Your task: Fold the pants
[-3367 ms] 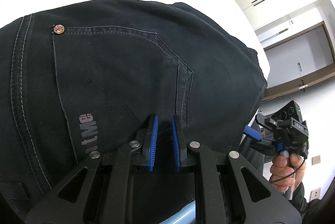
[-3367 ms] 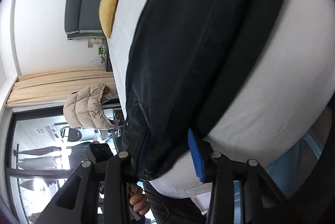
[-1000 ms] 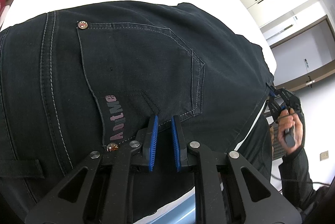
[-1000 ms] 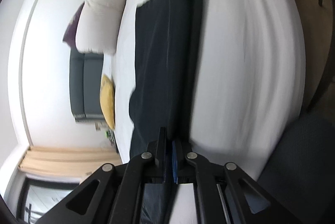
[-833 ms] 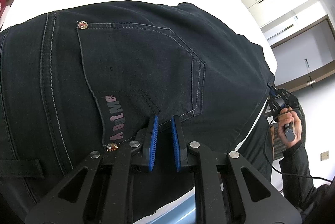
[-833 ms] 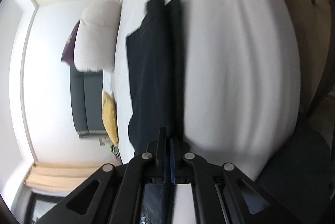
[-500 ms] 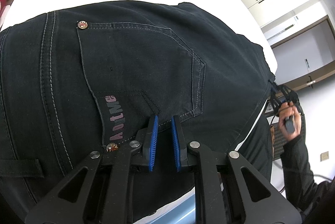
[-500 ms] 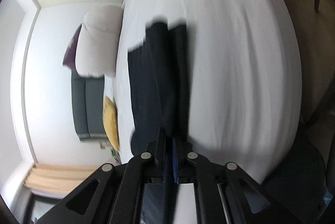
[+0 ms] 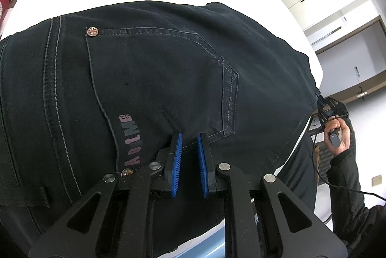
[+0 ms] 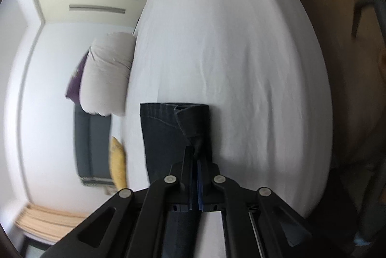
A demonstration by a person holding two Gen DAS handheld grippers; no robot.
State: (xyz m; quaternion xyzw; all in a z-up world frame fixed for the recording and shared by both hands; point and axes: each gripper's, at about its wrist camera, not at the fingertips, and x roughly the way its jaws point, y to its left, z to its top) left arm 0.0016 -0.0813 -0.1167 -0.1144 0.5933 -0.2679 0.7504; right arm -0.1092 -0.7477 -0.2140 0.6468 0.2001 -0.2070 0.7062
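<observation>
Drawn further along the white bed [image 10: 241, 52], dark pants [image 9: 156, 79] trailing from right tongs [image 10: 196, 156], just clenched on a hem fold; waist end pinned by nearly closed left tongs [image 9: 189, 144], seemingly anchoring.

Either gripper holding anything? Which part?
Right gripper is shut on the pants, pinching a fold near the hem. Left gripper: pads on the back pocket, a real grip can't be told.

Black linkages, blue fingers [image 9: 177, 156], dark sleeve [image 9: 347, 176]
</observation>
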